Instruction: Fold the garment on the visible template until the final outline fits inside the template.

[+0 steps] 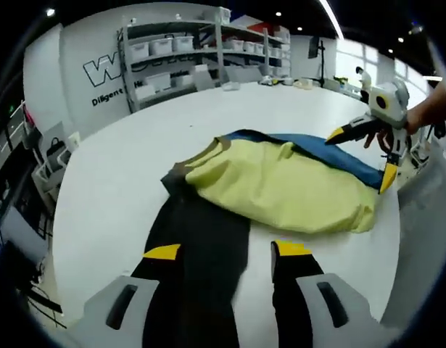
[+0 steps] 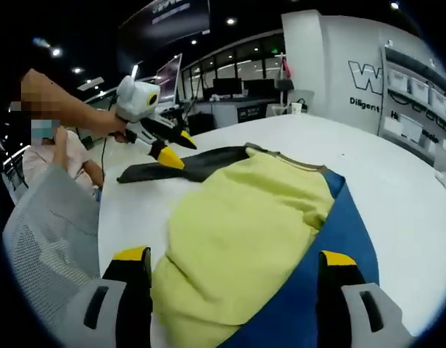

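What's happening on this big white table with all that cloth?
A person is folding a garment with a handheld two-jaw gripper in each hand. The garment is yellow with a blue side and a black part, and lies on a white table. The left gripper hangs over the black part with its jaws apart, holding nothing. The right gripper hangs open over the yellow and blue end. The cloth is bunched and rumpled, so the fold is not finished.

both tongs (image 1: 226, 250) (image 2: 233, 255) gape wide, holding nothing
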{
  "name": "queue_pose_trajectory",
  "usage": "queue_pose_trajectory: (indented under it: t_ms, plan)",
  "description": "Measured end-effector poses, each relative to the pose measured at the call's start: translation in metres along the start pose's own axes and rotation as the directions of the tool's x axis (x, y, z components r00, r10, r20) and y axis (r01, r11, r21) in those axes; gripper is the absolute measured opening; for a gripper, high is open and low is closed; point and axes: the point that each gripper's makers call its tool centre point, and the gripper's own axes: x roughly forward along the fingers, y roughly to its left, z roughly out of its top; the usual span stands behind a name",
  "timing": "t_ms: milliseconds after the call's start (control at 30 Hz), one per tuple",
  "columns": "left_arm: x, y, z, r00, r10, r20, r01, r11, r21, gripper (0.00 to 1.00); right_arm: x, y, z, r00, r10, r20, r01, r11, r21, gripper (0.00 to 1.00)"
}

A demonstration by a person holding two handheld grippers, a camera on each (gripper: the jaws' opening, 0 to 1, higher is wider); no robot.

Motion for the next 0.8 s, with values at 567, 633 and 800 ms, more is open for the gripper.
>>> queue_pose_trajectory:
  t_ms: [567, 633, 800]
  plan:
    - [0.036, 0.028, -0.033, 0.986, 0.025, -0.164, -0.043, 0.993, -0.111, 0.57, -0.001, -0.080, -0.035, 0.955, -0.236, -0.179, 0.238, 0.971, -0.010, 0.32]
    - [0.037, 0.032, -0.031, 0.989, 0.036, -0.147, -0.055, 0.990, -0.132, 0.56, 0.001, -0.081, -0.039, 0.954, -0.226, -0.197, 0.230, 0.973, -0.003, 0.27]
    - [0.035, 0.046, -0.033, 0.981, 0.073, -0.178, -0.104, 0.980, -0.170, 0.62, 0.002, -0.087, -0.038, 0.944, -0.245, -0.220, 0.246, 0.969, -0.024, 0.13]
